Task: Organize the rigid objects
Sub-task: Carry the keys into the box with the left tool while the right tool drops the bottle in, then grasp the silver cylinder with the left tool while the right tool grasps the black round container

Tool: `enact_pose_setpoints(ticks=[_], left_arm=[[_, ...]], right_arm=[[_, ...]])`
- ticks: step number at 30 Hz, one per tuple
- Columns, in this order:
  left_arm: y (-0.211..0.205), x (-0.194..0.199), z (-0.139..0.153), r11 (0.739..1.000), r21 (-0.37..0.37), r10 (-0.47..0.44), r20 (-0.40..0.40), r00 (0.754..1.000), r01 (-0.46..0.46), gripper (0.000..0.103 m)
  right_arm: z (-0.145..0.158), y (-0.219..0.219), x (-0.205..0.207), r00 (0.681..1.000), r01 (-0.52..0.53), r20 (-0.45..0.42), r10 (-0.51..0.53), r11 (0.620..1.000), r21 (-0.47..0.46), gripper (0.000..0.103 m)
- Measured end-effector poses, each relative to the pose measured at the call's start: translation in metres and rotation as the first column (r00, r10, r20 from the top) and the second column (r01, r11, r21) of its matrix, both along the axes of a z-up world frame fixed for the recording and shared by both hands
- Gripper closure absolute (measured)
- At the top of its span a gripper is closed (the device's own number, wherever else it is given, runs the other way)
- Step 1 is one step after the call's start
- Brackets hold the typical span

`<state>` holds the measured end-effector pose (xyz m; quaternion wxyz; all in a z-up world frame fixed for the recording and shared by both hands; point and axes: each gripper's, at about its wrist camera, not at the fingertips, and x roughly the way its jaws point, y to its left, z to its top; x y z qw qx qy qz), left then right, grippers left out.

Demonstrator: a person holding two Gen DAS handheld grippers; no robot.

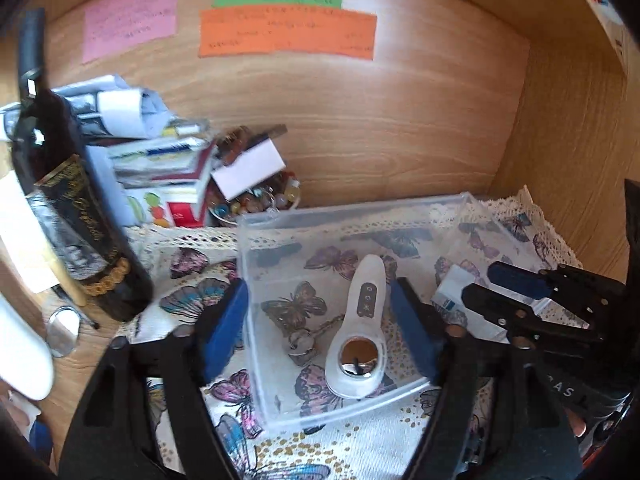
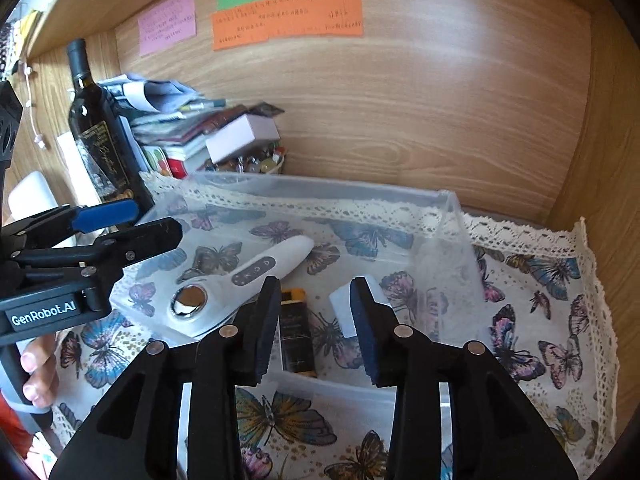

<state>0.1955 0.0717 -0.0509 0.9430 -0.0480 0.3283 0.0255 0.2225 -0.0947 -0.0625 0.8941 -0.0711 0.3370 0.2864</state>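
A clear plastic box stands on a butterfly cloth inside a wooden shelf. In it lie a white handheld device with buttons and a metal head, a key ring, a dark lighter with an orange top and a white box. My left gripper is open, its fingers either side of the device. My right gripper is open above the lighter; the white box sits by its right finger.
A dark wine bottle stands at the left. Behind it lie stacked papers and books and a bowl of beads. Coloured notes are stuck on the back wall. A small mirror lies at the left.
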Motion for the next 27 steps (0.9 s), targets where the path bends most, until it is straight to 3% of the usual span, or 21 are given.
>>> enact_pose_setpoints(ticks=[5,13,19,27], left_arm=[[-0.001,-0.024,0.014,0.999,0.029,0.028,0.047,0.999,-0.029,0.010],[-0.017,-0.069,0.010,0.998,0.067,0.012,0.054,0.998,-0.016,0.005],[-0.036,-0.095,-0.014,0.998,0.066,-0.018,-0.007,1.000,0.018,0.004],[-0.065,-0.111,-0.057,0.998,-0.040,-0.059,-0.140,0.988,0.054,0.004]], right_arm=[[0.019,-0.017,-0.022,0.998,0.016,0.058,-0.017,1.000,0.022,0.058],[0.024,-0.045,-0.064,0.996,0.043,0.075,-0.046,0.998,0.042,0.056],[0.006,-0.058,-0.087,0.998,0.057,0.026,-0.057,0.998,0.033,0.056],[-0.021,-0.067,-0.106,0.998,0.058,-0.038,-0.058,0.998,0.008,0.056]])
